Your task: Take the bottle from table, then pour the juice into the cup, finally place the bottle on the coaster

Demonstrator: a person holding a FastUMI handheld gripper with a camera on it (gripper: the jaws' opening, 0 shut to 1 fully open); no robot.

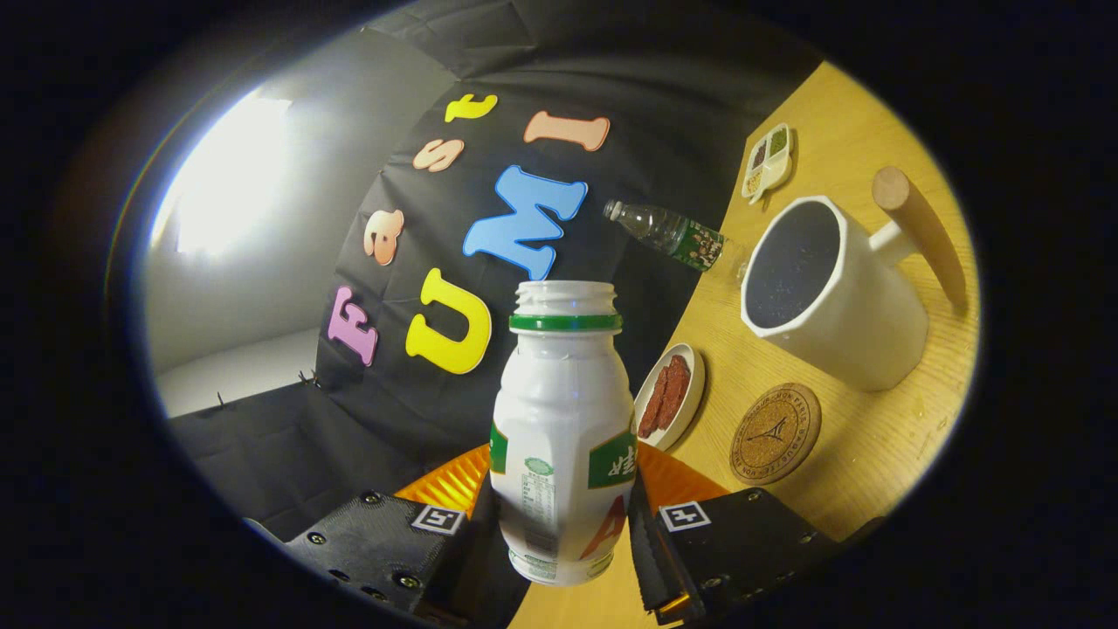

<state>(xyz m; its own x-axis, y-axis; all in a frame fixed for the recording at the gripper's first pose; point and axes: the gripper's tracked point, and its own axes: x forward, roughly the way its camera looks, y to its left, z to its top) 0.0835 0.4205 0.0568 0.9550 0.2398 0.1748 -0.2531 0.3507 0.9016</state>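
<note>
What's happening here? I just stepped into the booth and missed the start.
A hand-held gripper has its fingers closed on a white juice bottle with a green neck ring and no cap, holding it lifted off the wooden table. The view is tilted toward the white cup with a wooden handle, beyond the fingers. The cork coaster lies bare beside the cup. No juice shows leaving the bottle.

Bottle (563, 437): white plastic, green neck ring and green label panels, cap off, mouth open, clamped at its lower body between both fingers of the gripper (563, 533) and lifted above the table. Cup (830, 293): white, dark inside, wooden handle, standing beyond and to the right of the bottle. Coaster (775, 433): round cork disc, printed emblem, lying flat and bare just in front of the cup, right of the bottle.
</note>
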